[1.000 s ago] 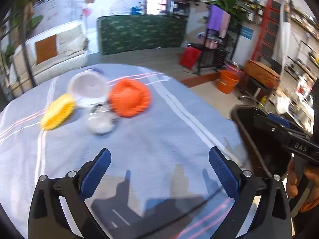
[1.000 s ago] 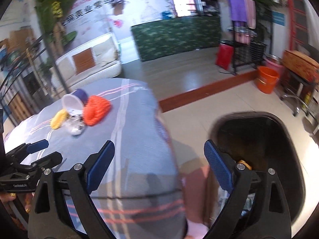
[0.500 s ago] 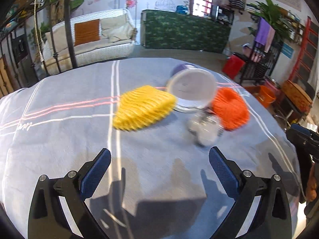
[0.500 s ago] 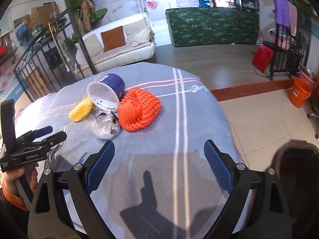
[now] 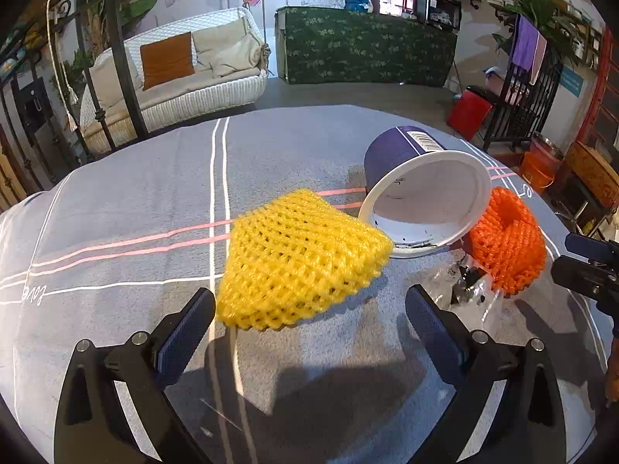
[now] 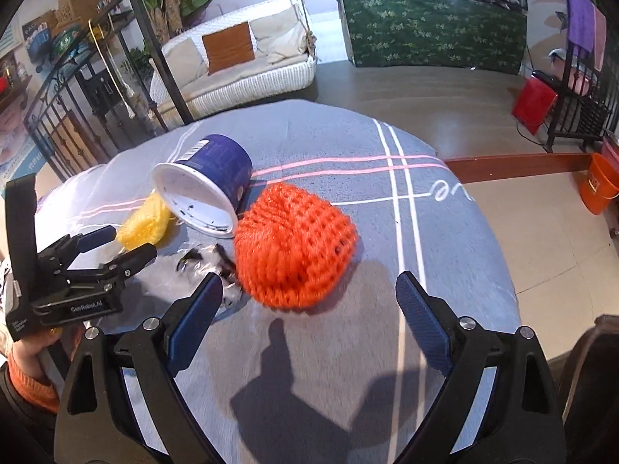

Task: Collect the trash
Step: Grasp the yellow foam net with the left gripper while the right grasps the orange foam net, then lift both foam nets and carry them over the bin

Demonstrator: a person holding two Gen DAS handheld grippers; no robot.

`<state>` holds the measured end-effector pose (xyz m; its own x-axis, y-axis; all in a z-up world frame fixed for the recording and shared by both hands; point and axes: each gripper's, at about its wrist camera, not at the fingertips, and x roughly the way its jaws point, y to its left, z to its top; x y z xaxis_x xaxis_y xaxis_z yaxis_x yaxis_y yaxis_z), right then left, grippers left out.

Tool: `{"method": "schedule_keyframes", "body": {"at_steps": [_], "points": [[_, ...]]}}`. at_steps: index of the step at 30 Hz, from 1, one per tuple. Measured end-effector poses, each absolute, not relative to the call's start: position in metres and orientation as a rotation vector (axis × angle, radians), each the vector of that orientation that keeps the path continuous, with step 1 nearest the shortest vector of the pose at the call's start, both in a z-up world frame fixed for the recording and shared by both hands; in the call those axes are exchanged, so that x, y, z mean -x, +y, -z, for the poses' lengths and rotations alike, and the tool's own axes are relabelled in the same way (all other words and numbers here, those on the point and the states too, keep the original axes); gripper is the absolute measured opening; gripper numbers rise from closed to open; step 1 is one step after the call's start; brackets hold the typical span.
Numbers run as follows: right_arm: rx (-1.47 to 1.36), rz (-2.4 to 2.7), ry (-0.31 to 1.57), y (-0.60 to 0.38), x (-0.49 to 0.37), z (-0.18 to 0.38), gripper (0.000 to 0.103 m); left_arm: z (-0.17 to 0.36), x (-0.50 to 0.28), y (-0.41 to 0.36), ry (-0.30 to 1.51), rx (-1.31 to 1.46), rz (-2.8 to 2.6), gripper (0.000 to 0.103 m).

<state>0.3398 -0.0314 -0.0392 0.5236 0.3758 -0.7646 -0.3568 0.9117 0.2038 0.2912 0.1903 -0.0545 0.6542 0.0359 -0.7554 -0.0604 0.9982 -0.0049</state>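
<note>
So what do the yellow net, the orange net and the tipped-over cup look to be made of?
Yellow net: likely soft foam mesh, matte, with open diamond holes, like fruit packing. Orange net: apparently the same foam mesh, bunched into a mound. Cup: probably paper or thin plastic, with a printed dark blue outside bearing a barcode, a plain white inside and a rolled rim.

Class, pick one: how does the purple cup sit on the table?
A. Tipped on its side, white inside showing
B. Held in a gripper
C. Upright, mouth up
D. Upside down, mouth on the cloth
A: the purple cup lies tipped over, its open mouth facing the camera beside the yellow foam net.
</note>
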Motion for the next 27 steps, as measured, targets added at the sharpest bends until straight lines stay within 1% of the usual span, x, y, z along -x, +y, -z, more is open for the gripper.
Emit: {"method": "schedule_keyframes", "body": {"at_steps": [5, 7, 9, 10, 12, 14, 16, 17, 18, 21, 22, 25, 27], "points": [[0.002, -0.414, 0.946, -0.018, -0.357, 0.047, 0.090, 0.059, -0.303, 0.193, 0.877, 0.029, -0.053, 0.097], [0.013, -0.414, 0.959, -0.013, -0.362, 0.050, 0.085, 0.062, -0.308, 0.197, 0.894, 0.052, -0.049, 0.096], [0.011, -0.415, 0.982, -0.010, -0.368, 0.055, 0.074, 0.067, -0.313, 0.203, 0.918, 0.085, -0.051, 0.093], [0.002, -0.418, 0.995, -0.009, -0.371, 0.057, 0.070, 0.069, -0.315, 0.205, 0.927, 0.098, -0.053, 0.091], [-0.036, -0.431, 1.017, -0.009, -0.375, 0.062, 0.058, 0.071, -0.315, 0.211, 0.935, 0.120, -0.053, 0.087], [-0.073, -0.439, 1.026, -0.013, -0.377, 0.063, 0.052, 0.068, -0.312, 0.213, 0.924, 0.133, -0.054, 0.082], [-0.103, -0.449, 1.029, -0.017, -0.378, 0.064, 0.045, 0.066, -0.308, 0.217, 0.914, 0.140, -0.059, 0.070], [-0.110, -0.448, 1.026, -0.018, -0.378, 0.063, 0.037, 0.065, -0.307, 0.217, 0.911, 0.145, -0.062, 0.067], [-0.113, -0.443, 1.019, -0.020, -0.376, 0.061, 0.031, 0.064, -0.305, 0.219, 0.906, 0.154, -0.064, 0.063], [-0.105, -0.442, 1.007, -0.019, -0.371, 0.059, 0.025, 0.064, -0.301, 0.221, 0.899, 0.166, -0.071, 0.052], [-0.105, -0.443, 1.002, -0.018, -0.369, 0.058, 0.025, 0.063, -0.299, 0.222, 0.895, 0.170, -0.073, 0.046], [-0.124, -0.446, 0.974, -0.019, -0.362, 0.054, 0.024, 0.061, -0.298, 0.217, 0.896, 0.176, -0.063, 0.035], [-0.126, -0.450, 0.955, -0.019, -0.358, 0.050, 0.023, 0.061, -0.298, 0.214, 0.896, 0.169, -0.060, 0.033]]}}
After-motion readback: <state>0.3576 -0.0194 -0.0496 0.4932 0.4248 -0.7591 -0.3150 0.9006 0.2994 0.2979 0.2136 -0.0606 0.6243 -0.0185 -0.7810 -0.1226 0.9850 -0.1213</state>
